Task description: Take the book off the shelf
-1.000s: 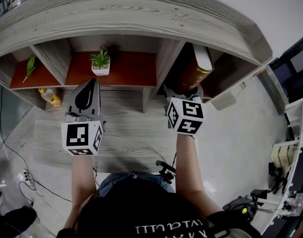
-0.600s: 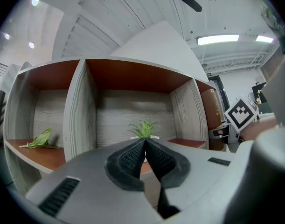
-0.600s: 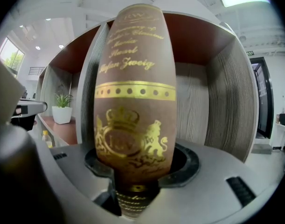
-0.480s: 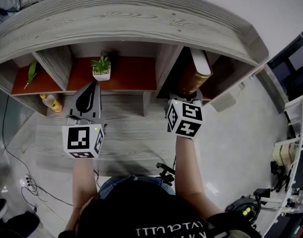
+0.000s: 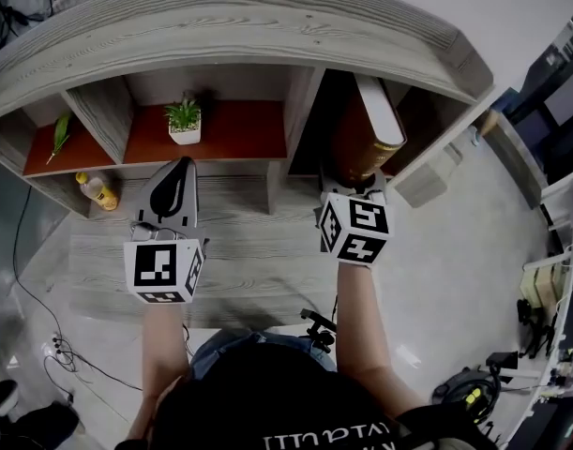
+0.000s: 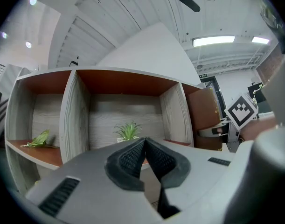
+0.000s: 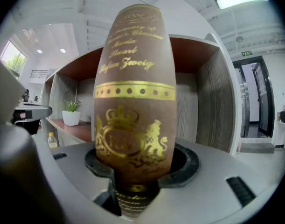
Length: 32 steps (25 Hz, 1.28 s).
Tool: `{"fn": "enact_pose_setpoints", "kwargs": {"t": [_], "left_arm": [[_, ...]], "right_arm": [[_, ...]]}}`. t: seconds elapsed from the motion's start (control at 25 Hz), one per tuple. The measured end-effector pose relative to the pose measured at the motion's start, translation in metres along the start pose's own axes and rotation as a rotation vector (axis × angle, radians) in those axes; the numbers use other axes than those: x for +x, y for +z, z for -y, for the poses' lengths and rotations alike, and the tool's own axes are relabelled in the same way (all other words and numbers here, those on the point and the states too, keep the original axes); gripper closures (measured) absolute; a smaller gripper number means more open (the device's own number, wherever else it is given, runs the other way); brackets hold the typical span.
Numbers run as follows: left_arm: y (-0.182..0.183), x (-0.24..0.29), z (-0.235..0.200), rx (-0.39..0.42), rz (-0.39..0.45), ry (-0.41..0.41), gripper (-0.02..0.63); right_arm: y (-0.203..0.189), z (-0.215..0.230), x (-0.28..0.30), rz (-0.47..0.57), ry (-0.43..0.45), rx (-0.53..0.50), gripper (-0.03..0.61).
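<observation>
A thick brown book (image 5: 372, 127) with gold print (image 7: 135, 92) stands upright in the right compartment of the grey shelf (image 5: 220, 36). My right gripper (image 5: 354, 182) is shut on the lower part of its spine; its jaws (image 7: 141, 171) have just been closing, with the book between them. The book (image 6: 205, 116) and the right gripper's marker cube also show at the right of the left gripper view. My left gripper (image 5: 177, 169) hangs in front of the middle compartment, shut and holding nothing (image 6: 144, 142).
A small potted plant (image 5: 184, 120) stands in the middle compartment and a green leaf (image 5: 59, 131) lies in the left one. A yellow bottle (image 5: 97, 189) stands on the lower board. A pale box (image 5: 427, 181) sits on the floor right of the shelf.
The right gripper has closed on the book's spine. Both grippers have drawn back slightly from the shelf, the book coming with the right one.
</observation>
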<state>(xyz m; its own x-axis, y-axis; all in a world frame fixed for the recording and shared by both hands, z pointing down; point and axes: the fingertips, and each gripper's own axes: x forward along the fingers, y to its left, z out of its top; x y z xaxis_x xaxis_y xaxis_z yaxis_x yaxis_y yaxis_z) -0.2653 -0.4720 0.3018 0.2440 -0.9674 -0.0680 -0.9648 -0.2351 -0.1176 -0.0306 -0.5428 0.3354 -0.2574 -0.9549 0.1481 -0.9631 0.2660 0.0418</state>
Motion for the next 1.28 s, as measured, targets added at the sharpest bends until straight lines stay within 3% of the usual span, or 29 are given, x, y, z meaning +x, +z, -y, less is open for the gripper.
{"fn": "enact_pose_setpoints", "kwargs": {"t": [0.6,1.28], "left_arm": [[0.014,-0.012,0.057,0.024,0.052,-0.064,0.603],[0.038,0.002,0.073,0.034,0.087,-0.205,0.603]], "right_arm": [[0.007,0.011,-0.054,0.068,0.039,-0.007,0.347],[0.010,0.013,-0.101,0.064,-0.053,0.018,0.347]]}}
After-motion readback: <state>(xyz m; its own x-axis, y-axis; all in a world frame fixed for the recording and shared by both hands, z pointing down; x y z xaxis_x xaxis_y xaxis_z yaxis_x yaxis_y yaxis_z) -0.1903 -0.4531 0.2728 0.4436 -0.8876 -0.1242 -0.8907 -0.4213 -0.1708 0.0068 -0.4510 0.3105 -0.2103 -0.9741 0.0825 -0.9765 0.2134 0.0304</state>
